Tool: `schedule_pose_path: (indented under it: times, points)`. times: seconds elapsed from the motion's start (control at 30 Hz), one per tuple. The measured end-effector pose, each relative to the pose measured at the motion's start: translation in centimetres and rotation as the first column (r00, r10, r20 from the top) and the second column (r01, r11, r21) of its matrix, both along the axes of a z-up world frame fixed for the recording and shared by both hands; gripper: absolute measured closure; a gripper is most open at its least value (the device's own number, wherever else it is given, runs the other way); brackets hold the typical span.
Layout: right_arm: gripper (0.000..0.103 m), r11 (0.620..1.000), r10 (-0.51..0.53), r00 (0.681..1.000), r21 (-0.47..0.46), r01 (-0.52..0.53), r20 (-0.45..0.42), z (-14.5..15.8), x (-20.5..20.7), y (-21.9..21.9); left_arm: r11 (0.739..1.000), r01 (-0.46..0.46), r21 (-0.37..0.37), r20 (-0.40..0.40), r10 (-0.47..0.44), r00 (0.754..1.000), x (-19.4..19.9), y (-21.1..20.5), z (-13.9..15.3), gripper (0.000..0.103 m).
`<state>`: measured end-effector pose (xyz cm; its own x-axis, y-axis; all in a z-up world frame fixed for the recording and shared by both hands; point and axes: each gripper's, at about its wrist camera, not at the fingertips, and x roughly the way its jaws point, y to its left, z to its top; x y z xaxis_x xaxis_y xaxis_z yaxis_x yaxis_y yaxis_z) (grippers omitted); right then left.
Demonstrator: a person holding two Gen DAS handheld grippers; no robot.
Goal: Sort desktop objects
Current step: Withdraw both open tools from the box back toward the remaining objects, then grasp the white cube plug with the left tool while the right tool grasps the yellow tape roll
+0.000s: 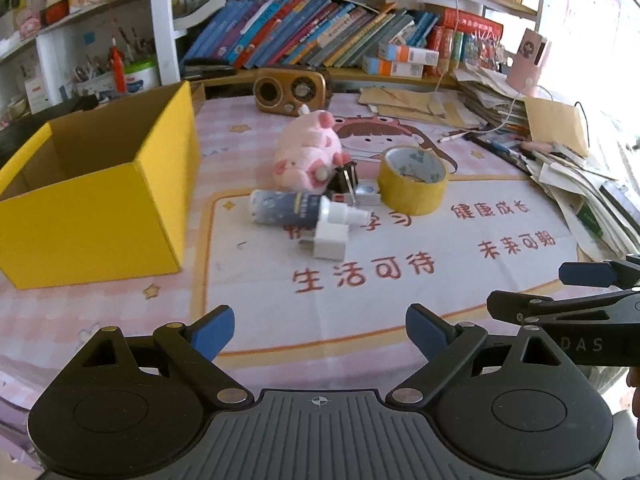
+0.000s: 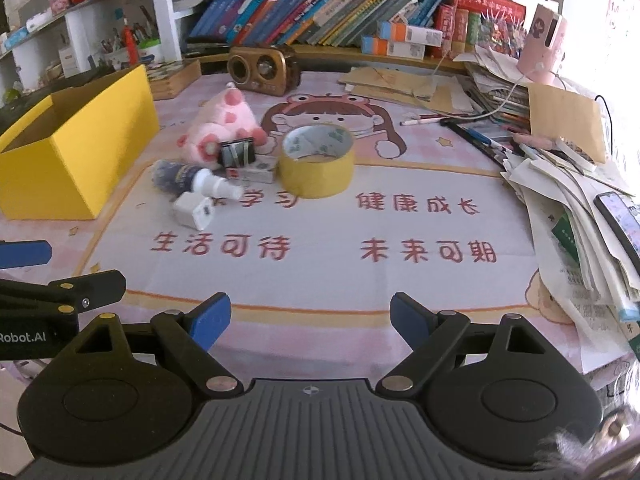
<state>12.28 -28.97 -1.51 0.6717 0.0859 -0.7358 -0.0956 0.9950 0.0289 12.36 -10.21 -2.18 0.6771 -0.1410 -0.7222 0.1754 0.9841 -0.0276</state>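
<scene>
Here, the left gripper [image 1: 320, 330] is held spread wide with nothing between its blue pads, poised above the printed desk mat [image 1: 400, 300]. The right gripper [image 2: 310, 318] is likewise seen released and empty, just beside it. Farther off on the mat, a white charger [image 1: 330, 240], a spray bottle [image 1: 288, 208], a black binder clip [image 1: 345, 178], a pink plush pig [image 1: 308, 156] and a yellow tape roll [image 1: 412, 180] are clustered together. An open yellow box [image 1: 96, 204] is set to their left.
</scene>
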Motion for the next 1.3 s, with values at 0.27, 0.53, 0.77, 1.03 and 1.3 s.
schedule_pose_path:
  times: [0.27, 0.53, 0.77, 1.03, 1.3]
  points:
    - [0.017, 0.999, 0.028, 1.0, 0.027, -0.028, -0.008, -0.4, 3.0, -2.7, 0.999, -0.051, 0.007, -0.022, 0.051, 0.998, 2.3, -2.2, -0.3, 0.008]
    - [0.017, 0.995, 0.088, 0.996, 0.04, -0.087, -0.003, -0.8, 5.5, -4.1, 0.995, -0.098, 0.012, -0.022, 0.098, 0.995, 4.1, -3.8, -1.0, 0.008]
    - [0.017, 0.993, 0.097, 0.995, 0.062, -0.097, 0.0, -1.1, 7.5, -5.1, 0.99, -0.133, 0.036, 0.013, 0.133, 0.991, 6.1, -4.1, -1.9, 0.012]
    - [0.017, 0.99, 0.127, 0.992, 0.064, -0.128, 0.019, -1.0, 9.8, -5.2, 0.989, -0.139, 0.054, -0.006, 0.139, 0.99, 9.5, -3.7, -4.0, 0.022]
    - [0.017, 0.984, 0.161, 0.987, 0.07, -0.161, 0.016, -1.2, 12.0, -4.6, 0.993, -0.104, 0.049, -0.034, 0.106, 0.994, 10.7, -3.4, -5.3, 0.041]
